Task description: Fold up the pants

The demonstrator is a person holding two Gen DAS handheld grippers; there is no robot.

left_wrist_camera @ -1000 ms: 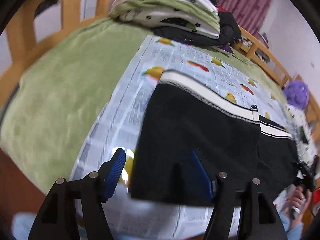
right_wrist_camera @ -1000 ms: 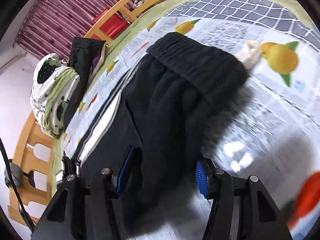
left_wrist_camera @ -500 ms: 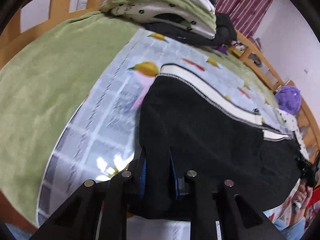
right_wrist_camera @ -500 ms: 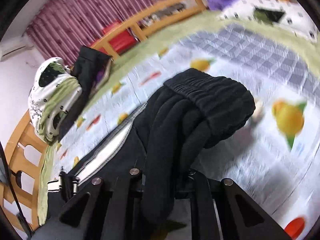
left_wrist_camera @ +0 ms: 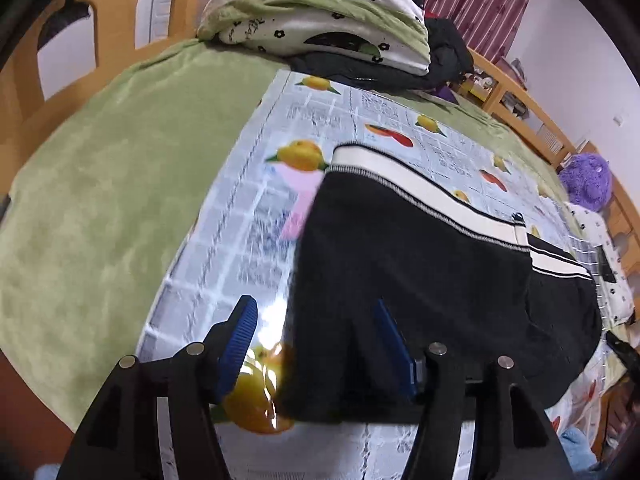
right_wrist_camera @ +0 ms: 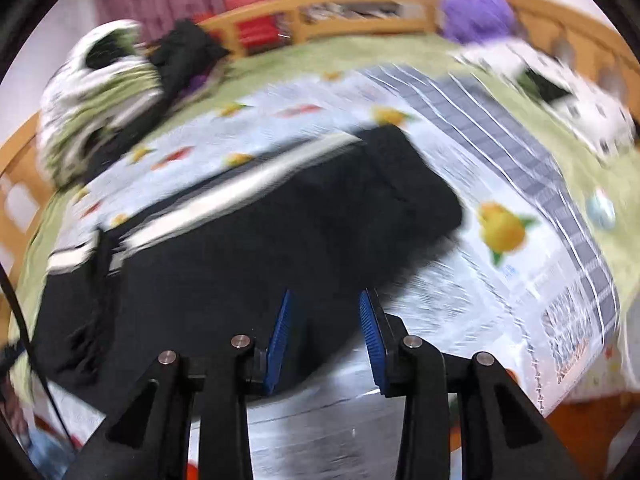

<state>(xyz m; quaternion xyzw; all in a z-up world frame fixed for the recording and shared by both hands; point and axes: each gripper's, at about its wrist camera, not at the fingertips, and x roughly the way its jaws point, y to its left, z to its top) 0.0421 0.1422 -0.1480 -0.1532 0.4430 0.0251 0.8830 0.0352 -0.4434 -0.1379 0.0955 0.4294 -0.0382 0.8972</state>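
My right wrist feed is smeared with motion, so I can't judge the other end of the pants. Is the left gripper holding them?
Observer: No. The left gripper is open, and that end of the pants lies flat on the fruit-print sheet.
Operator: Where do its fingers sit against the cloth?
Observer: They straddle the near corner of the leg end. One blue pad is over bare sheet and the other is over black fabric.
Operator: Is that end bunched?
Observer: No bunching shows. The near edge runs straight, and the white stripe lies smooth along the far edge.
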